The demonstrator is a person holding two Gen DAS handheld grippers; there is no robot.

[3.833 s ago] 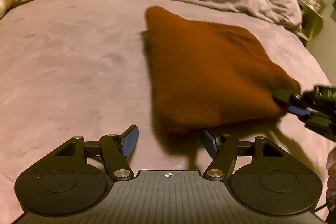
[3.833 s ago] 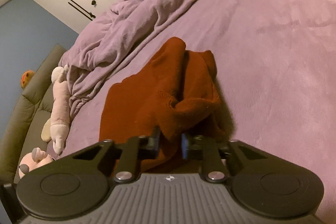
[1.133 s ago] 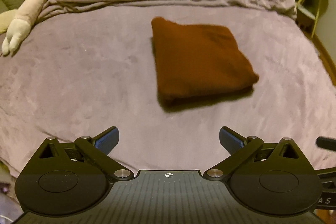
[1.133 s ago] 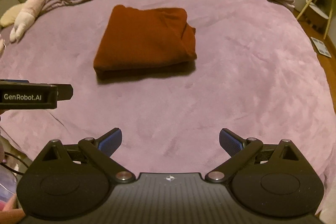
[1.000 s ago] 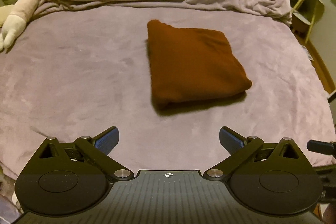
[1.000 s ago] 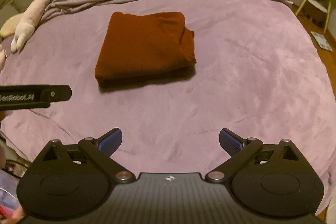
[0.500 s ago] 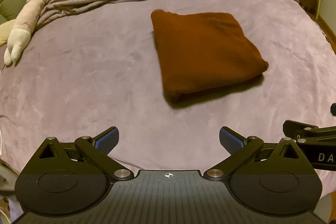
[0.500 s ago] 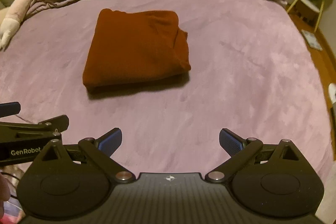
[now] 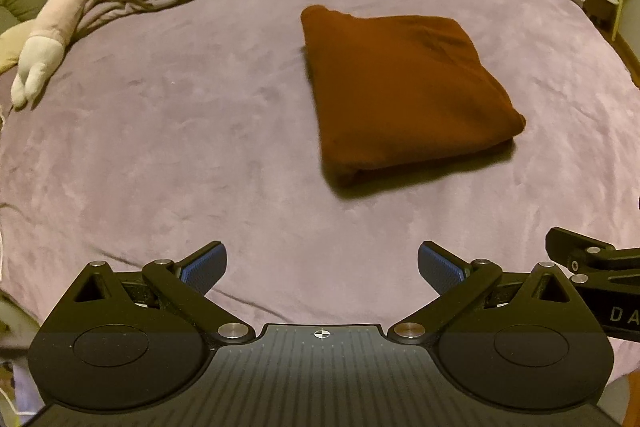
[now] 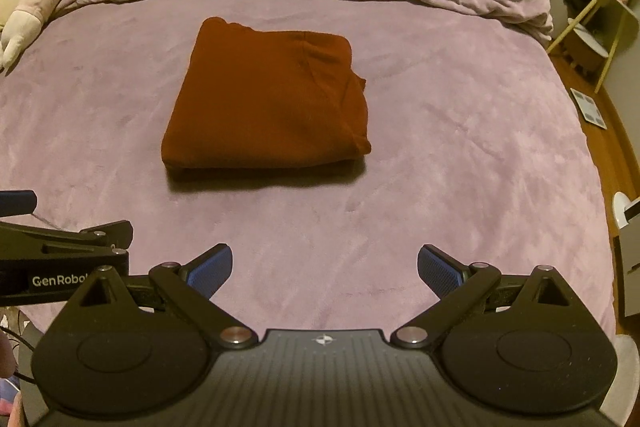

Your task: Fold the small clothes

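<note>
Rust-brown garment lies folded square; left hand-held gripper and right hand-held gripper released

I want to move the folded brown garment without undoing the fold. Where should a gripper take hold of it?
Probably the near folded edge of the brown garment, where the layers stack thick above their shadow. Come in low from the near side with the open right gripper, jaws pinching all layers together. The right side shows looser, bunched ends, likelier to slip apart.
</note>
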